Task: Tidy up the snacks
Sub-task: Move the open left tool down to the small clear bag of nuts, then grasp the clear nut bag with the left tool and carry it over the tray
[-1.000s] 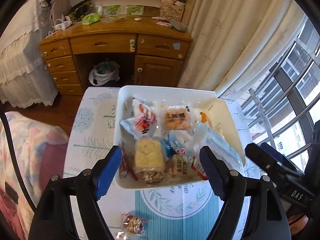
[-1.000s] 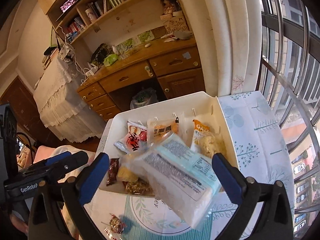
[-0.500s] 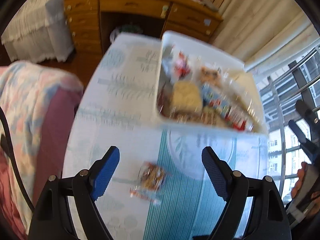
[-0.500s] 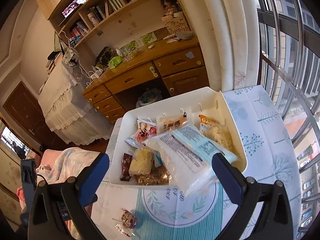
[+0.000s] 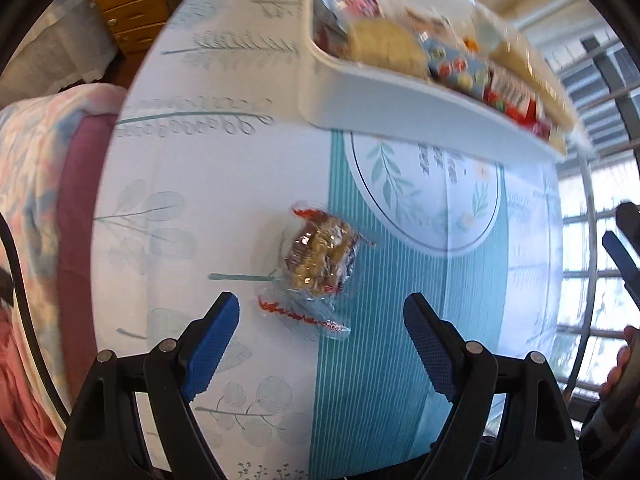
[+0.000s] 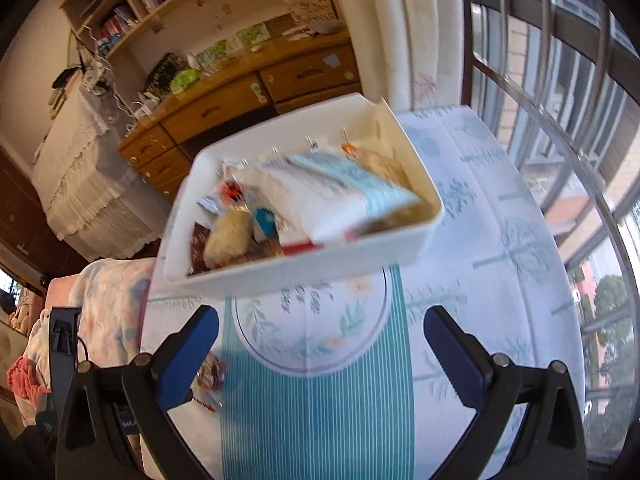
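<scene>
Lone wrapped snack (image 5: 320,258) on the bench (image 5: 208,160): clear crinkled wrapper with red zigzag seams at both ends, a lumpy brown-gold nutty cluster inside; lying flat on the printed cloth at the edge where pale leaf pattern meets teal stripes; long axis running from the seam near the left tongs (image 5: 322,334) up and slightly right toward the white tray (image 5: 400,100); seen again, blurred, in the right wrist view (image 6: 210,376), partly hidden behind one blue finger (image 6: 188,354). Left tongs spread wide and empty, hovering just short of the snack, blue pads (image 5: 210,346) flanking its near end, nothing between tongs and snack. Beyond, apart from the snack, the white tray heaped with packets, among them a large white-and-blue bag (image 6: 340,196) lying across the pile, its end jutting over the rim, and a pale puffed piece (image 6: 232,236). Right tongs (image 6: 322,356) also wide open, holding nothing, above the round leaf emblem (image 6: 312,320) in front of the tray. Floral blanket (image 5: 28,152) beside the bench; wooden drawers (image 6: 224,108) behind; barred window (image 6: 560,80) to the side.
</scene>
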`<state>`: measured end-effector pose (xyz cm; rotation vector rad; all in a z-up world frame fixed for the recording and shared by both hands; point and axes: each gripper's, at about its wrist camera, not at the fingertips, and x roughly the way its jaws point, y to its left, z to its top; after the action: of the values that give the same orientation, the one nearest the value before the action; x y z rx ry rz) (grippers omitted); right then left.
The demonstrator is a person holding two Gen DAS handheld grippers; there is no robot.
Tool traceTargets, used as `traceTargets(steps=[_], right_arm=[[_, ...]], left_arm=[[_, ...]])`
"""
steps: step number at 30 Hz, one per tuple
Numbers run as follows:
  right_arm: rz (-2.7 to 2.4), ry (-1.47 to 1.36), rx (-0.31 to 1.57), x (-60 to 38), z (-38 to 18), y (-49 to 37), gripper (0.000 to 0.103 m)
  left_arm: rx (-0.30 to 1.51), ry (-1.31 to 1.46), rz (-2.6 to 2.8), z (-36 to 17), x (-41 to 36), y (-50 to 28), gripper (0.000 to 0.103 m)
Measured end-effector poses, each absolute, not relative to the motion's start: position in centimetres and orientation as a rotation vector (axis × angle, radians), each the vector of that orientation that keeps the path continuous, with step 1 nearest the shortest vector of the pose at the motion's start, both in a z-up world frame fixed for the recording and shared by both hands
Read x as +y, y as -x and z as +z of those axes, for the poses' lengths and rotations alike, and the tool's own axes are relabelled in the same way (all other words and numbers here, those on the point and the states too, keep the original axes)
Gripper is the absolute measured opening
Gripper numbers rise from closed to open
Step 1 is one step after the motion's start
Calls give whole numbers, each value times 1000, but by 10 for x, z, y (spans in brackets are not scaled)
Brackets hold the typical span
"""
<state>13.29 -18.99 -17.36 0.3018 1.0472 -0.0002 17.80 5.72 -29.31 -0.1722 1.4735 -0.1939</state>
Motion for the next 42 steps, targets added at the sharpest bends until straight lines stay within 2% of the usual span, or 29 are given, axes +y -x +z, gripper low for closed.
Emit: traceTargets(steps=[15,20,26,27,28,42], right_arm=[[-115,-191,1164,-168,-200,-69,103],[-111,-158,1184,-163,-203,-66,103],[-85,-129,1188,-161,-201,-70,103],[-80,-125,1189,-161,-201,-71,103],[-76,-122,1188,-160,-200,-72,103],[8,-71,1174,-170,-192,-85,103]], left_arm=[[1538,-16,-283,-338,8,-194,82],[1538,-38,-263,-345,8,-194,65],[1516,-19,-268,-345,16,-187,60],[1511,-17,-273,-344,16,-186,51],[1511,-16,-276,-342,17,-185,37],[1467,103,-221,-316,28,-186,27]])
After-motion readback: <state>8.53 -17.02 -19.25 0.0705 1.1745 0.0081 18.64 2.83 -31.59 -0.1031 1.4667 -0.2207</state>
